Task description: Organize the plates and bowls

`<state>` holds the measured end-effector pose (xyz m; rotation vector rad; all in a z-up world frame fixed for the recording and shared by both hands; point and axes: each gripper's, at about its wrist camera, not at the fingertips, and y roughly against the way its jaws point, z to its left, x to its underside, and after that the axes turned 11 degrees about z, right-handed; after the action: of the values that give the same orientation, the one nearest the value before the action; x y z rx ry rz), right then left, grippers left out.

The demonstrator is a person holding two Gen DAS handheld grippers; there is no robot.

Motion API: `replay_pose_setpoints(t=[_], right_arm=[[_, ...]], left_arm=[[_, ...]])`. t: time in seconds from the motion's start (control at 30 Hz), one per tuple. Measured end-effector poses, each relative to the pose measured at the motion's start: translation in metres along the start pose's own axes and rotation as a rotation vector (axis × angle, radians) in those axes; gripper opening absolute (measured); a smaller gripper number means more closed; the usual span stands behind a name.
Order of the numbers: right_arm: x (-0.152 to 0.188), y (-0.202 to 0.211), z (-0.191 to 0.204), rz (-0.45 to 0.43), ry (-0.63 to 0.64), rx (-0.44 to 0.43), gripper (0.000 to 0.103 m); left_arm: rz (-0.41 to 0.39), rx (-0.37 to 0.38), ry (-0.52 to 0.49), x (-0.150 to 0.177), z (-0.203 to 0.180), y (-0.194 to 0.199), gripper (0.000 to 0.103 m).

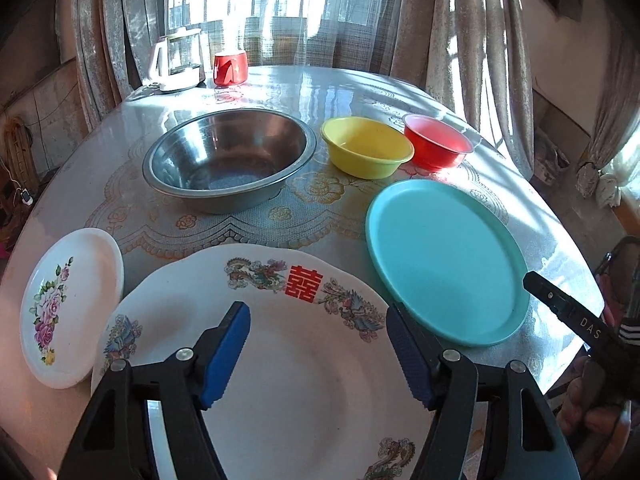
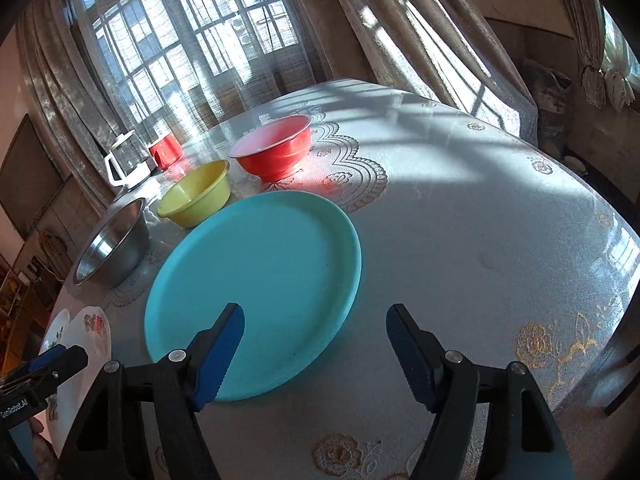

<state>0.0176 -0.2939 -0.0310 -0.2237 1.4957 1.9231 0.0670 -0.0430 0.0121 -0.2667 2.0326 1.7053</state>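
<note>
The big white plate [image 1: 280, 360] has a red Chinese sign [image 1: 304, 283] on its rim, w/ dragon and bird pics beside it. The left gripper [image 1: 318, 354] hangs over this plate, jaws wide open, holding nothing. In the left view, white letters "DAS" show on the black tip of the right gripper [image 1: 560, 308], at the right edge. In the right view, the side of the left gripper reads "GenRobot.AI".

A small white plate w/ pink flowers [image 1: 72, 308] sits just left of the big one. The teal plate [image 2: 256, 296] lies to the right, flat on the table [image 2: 480, 240]. The right gripper [image 2: 316, 356] is wide open too, empty, its left finger over the teal plate's near edge.

Farther back, left to right: metal bowl [image 1: 230, 158], yellow bowl [image 1: 366, 146], red bowl [image 1: 438, 146]; yellow and red are v. close. By the window stand a white kettle [image 1: 178, 60] and a red cup [image 1: 230, 68].
</note>
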Motion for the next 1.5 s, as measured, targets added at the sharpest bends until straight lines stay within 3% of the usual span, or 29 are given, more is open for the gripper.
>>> replay_pose_setpoints(t=[0.17, 0.4, 0.57, 0.7, 0.87, 1.5], right_arm=[[-0.012, -0.011, -0.008, 0.021, -0.010, 0.005, 0.046], [-0.022, -0.023, -0.008, 0.029, 0.010, 0.018, 0.042], [-0.023, -0.025, -0.004, 0.029, 0.039, 0.030, 0.040], [-0.025, -0.026, -0.005, 0.026, 0.057, 0.045, 0.032], [-0.025, -0.027, -0.007, 0.016, 0.071, 0.071, 0.019], [-0.014, -0.025, 0.011, 0.072, 0.100, 0.024, 0.018]], left_arm=[[0.017, 0.034, -0.026, -0.022, -0.007, -0.009, 0.051], [0.081, 0.028, -0.086, -0.050, -0.028, -0.032, 0.035], [0.122, 0.005, -0.119, -0.059, -0.038, -0.054, 0.035], [0.153, -0.007, -0.141, -0.062, -0.042, -0.073, 0.017], [0.152, -0.007, -0.173, -0.060, -0.047, -0.077, 0.014], [0.157, -0.127, -0.244, -0.059, -0.036, -0.069, 0.014]])
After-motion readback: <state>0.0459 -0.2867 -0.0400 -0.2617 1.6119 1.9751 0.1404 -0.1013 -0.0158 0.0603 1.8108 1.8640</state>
